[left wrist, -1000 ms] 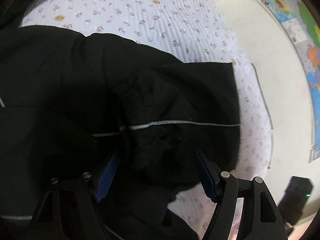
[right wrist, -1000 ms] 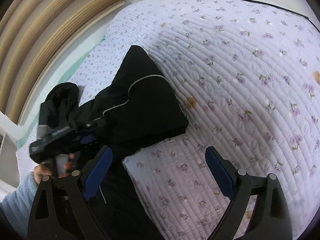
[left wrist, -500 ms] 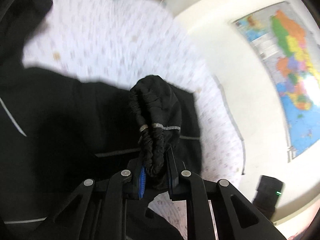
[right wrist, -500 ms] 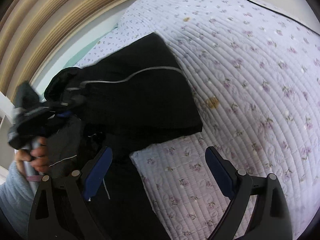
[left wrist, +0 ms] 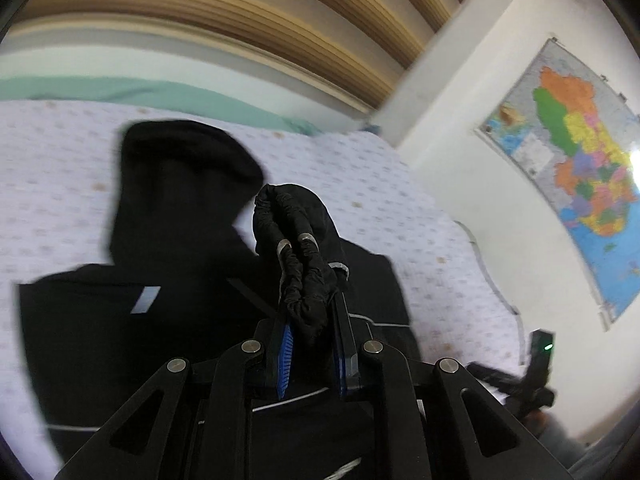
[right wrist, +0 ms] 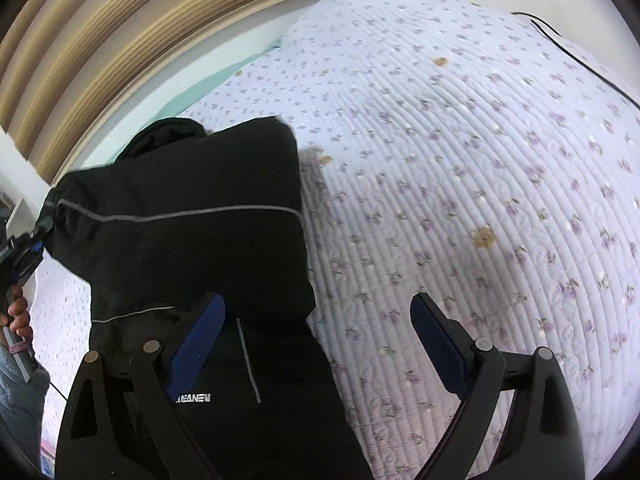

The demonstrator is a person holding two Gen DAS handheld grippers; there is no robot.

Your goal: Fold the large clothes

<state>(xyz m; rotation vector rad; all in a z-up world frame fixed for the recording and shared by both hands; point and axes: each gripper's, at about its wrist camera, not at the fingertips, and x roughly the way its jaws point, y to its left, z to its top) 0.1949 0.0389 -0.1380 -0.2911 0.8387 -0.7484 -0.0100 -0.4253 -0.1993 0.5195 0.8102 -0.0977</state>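
Observation:
A large black jacket (right wrist: 192, 240) with thin grey piping lies on a floral quilted bed (right wrist: 460, 180). My left gripper (left wrist: 310, 332) is shut on the jacket's elastic sleeve cuff (left wrist: 296, 248) and holds it lifted above the rest of the jacket (left wrist: 120, 320). In the right wrist view the left gripper (right wrist: 30, 248) shows at the far left, pulling the sleeve out sideways. My right gripper (right wrist: 316, 340) is open and empty, hovering over the jacket's right edge and the quilt.
Wooden blinds (left wrist: 240, 12) and a green sheet edge (left wrist: 160, 96) lie beyond the bed. A coloured map (left wrist: 580, 168) hangs on the white wall. A black cable (right wrist: 580, 60) runs along the bed's far edge.
My left gripper closed on the sleeve cuff, then lifted and tilted upward with it, stretching the sleeve out. My right gripper stayed open and shifted toward the jacket.

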